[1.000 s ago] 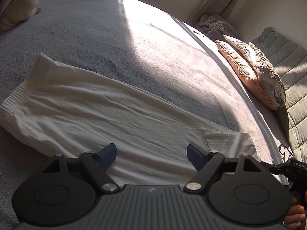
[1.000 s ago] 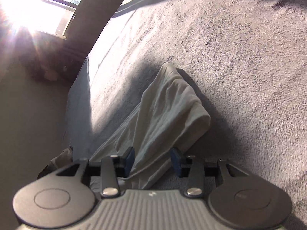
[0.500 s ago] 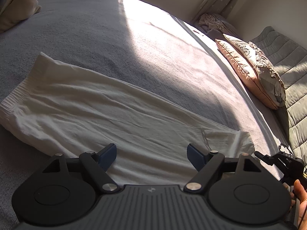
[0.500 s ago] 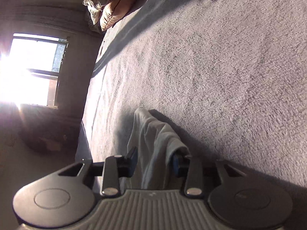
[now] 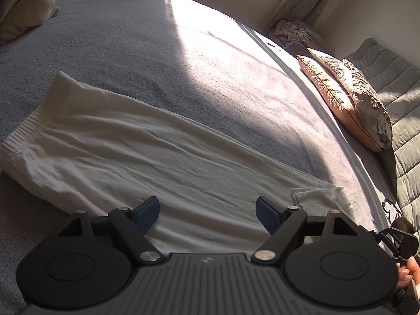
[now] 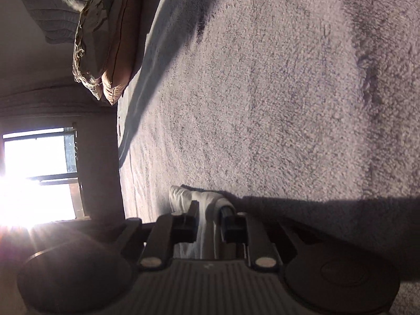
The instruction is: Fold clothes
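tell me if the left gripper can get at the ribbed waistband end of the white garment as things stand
Probably yes. The left gripper is open and empty above the white garment, and nothing lies between it and the ribbed waistband at the far left on the grey bedspread.

Sunlit grey bed (image 5: 210, 60), window (image 6: 36, 157) (glaring), pillows (image 5: 349, 97) beside headboard (image 5: 388, 73).

One cream-white garment (image 5: 147, 157) lies spread just ahead of the left gripper (image 5: 207, 211), the one gripper whose fingers stand wide apart; the one right gripper (image 6: 208, 216) has its fingers closed on one bunched end of that garment (image 6: 207, 204). Two pillows (image 5: 349, 97) lean together far ahead to the right of the left tool. One grey blanket (image 5: 197, 60) covers the bed. One window (image 6: 36, 173) glares left of the right tool. One beige bundle (image 5: 23, 18) sits far ahead-left.
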`<state>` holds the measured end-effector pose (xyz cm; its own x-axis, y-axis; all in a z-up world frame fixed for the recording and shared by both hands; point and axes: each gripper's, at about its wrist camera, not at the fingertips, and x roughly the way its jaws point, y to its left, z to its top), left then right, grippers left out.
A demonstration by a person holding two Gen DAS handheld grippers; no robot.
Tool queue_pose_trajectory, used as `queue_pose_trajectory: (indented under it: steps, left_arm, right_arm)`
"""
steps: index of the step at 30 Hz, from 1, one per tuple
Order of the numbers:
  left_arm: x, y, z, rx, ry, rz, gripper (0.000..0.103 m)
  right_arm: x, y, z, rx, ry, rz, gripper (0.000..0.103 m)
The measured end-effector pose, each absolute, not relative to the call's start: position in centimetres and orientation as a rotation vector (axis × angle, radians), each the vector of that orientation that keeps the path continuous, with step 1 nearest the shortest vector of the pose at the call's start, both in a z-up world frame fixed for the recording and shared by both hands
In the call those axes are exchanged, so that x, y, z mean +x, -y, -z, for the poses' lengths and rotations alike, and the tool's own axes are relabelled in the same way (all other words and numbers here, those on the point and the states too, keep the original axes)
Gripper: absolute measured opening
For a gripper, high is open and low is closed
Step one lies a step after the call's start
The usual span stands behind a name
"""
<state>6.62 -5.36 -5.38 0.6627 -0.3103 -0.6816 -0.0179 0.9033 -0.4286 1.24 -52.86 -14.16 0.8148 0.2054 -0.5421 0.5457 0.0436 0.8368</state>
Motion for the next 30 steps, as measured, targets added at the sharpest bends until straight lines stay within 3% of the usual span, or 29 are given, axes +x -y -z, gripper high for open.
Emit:
queue_pose_trajectory:
  steps: [3, 5, 7, 9, 12, 17, 19, 21, 23, 24, 25, 26, 30]
  left_arm:
    - [6.7, 5.1, 5.2, -0.431, -0.835, 0.169, 0.083]
    - [6.7, 4.7, 4.8, -0.437, -0.825, 0.16, 0.083]
    - [6.8, 4.5, 4.7, -0.443, -0.823, 0.155, 0.083]
    - [6.8, 4.4, 4.6, -0.449, -0.823, 0.152, 0.083]
    - [6.8, 4.4, 4.7, -0.451, -0.834, 0.158, 0.083]
    - [6.9, 4.1, 4.8, -0.458, -0.85, 0.161, 0.083]
    - [7.0, 4.0, 4.9, -0.46, -0.857, 0.16, 0.083]
    - [7.0, 3.8, 4.8, -0.463, -0.86, 0.159, 0.083]
    - [7.1, 3.7, 4.8, -0.468, -0.86, 0.156, 0.083]
    - [7.1, 3.6, 4.8, -0.471, -0.861, 0.153, 0.083]
    - [7.2, 3.5, 4.9, -0.473, -0.861, 0.149, 0.083]
    - [7.2, 3.4, 4.9, -0.475, -0.861, 0.146, 0.083]
    - [7.3, 2.8, 4.6, -0.488, -0.853, 0.137, 0.083]
  right_arm:
    - [3.7, 54.2, 11.9, 1.304, -0.85, 0.161, 0.02]
    - [4.9, 54.5, 9.0, 1.0, -0.909, 0.113, 0.031]
    - [5.4, 53.8, 5.9, 0.689, -0.872, 0.183, 0.04]
    - [5.7, 51.7, 3.4, 0.394, -0.765, 0.181, 0.04]
    - [7.9, 48.7, 3.0, 0.186, -0.709, -0.051, 0.04]
    - [11.7, 44.6, 5.8, -0.122, -0.766, -0.104, 0.042]
    - [12.9, 44.4, 6.8, -0.145, -0.786, -0.1, 0.053]
    - [13.9, 44.2, 7.7, -0.171, -0.813, -0.122, 0.058]
    - [14.4, 43.8, 8.8, -0.221, -0.831, -0.151, 0.054]
    - [14.4, 44.0, 9.0, -0.212, -0.826, -0.163, 0.041]
    - [14.7, 44.3, 8.9, -0.167, -0.821, -0.179, 0.011]
    - [14.6, 44.8, 8.8, -0.115, -0.807, -0.164, 0.006]
    - [13.9, 46.6, 9.0, 0.062, -0.746, -0.118, 0.005]
